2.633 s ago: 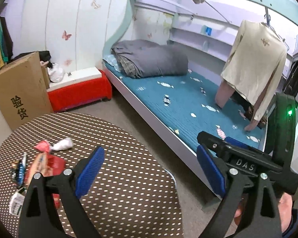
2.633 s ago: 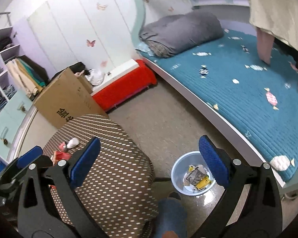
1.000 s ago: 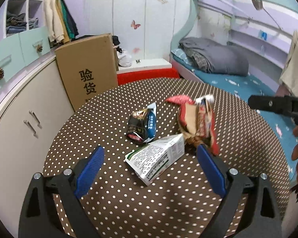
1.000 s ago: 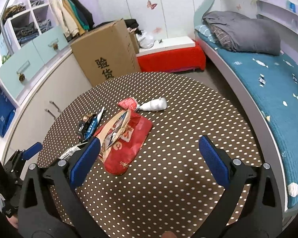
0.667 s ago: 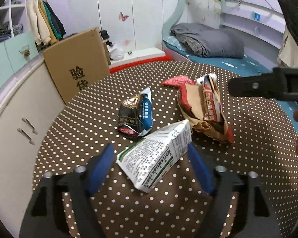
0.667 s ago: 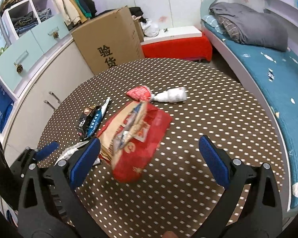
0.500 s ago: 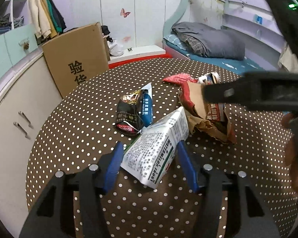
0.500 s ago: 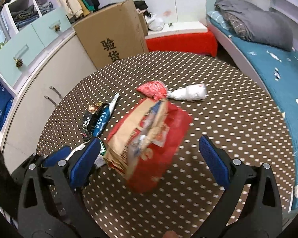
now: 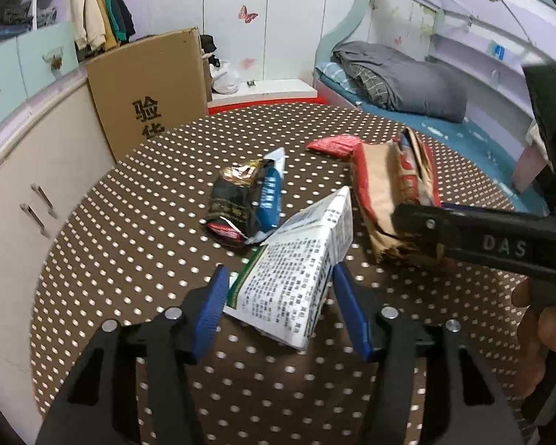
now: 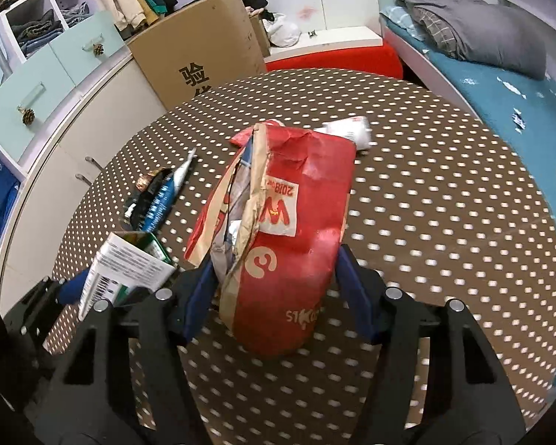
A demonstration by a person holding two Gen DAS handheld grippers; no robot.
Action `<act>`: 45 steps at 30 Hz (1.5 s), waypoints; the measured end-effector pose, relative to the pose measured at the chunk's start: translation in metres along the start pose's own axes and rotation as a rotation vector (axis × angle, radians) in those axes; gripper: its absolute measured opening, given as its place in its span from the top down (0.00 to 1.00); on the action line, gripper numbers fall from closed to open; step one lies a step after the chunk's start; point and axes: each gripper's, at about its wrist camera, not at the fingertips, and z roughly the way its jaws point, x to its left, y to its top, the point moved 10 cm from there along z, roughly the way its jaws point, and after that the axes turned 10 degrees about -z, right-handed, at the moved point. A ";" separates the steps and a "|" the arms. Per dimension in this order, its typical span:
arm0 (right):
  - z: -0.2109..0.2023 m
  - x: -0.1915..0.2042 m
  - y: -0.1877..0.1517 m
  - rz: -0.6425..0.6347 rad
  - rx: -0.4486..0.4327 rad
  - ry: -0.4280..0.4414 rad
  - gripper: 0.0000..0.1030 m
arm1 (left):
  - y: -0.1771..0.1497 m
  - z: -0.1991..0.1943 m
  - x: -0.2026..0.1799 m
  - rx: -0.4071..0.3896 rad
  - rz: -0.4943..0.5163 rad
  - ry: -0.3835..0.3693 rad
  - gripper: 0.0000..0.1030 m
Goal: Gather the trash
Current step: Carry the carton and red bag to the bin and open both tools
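Note:
My left gripper (image 9: 280, 306) is shut on a white and green carton (image 9: 300, 274) on the brown polka-dot round table (image 9: 129, 230). My right gripper (image 10: 274, 289) is shut on a red and brown paper bag (image 10: 285, 230); the bag also shows in the left wrist view (image 9: 393, 185). The carton also shows at the left of the right wrist view (image 10: 126, 263). A black and blue snack wrapper (image 9: 246, 200) lies beyond the carton. A small red wrapper (image 9: 333, 145) and a white crumpled bottle (image 10: 348, 129) lie farther back.
A cardboard box (image 9: 148, 89) stands behind the table against the cabinets (image 9: 26, 141). A red bench (image 10: 333, 55) and a bunk bed with a grey duvet (image 9: 400, 78) are at the back right.
Both grippers moved in over the table and closed: the left on the carton, the right on the paper bag, which now stands between its fingers.

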 end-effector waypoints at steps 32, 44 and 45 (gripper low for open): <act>-0.198 -0.165 0.007 0.154 -0.387 -0.058 0.39 | 0.040 -0.078 -0.158 -0.140 -0.014 -0.149 0.50; -0.225 -0.294 -0.050 0.343 -0.374 -0.264 0.39 | 0.041 -0.064 -0.292 -0.085 0.122 -0.327 0.50; -0.222 -0.300 -0.054 0.355 -0.366 -0.270 0.39 | 0.040 -0.059 -0.304 -0.075 0.134 -0.340 0.50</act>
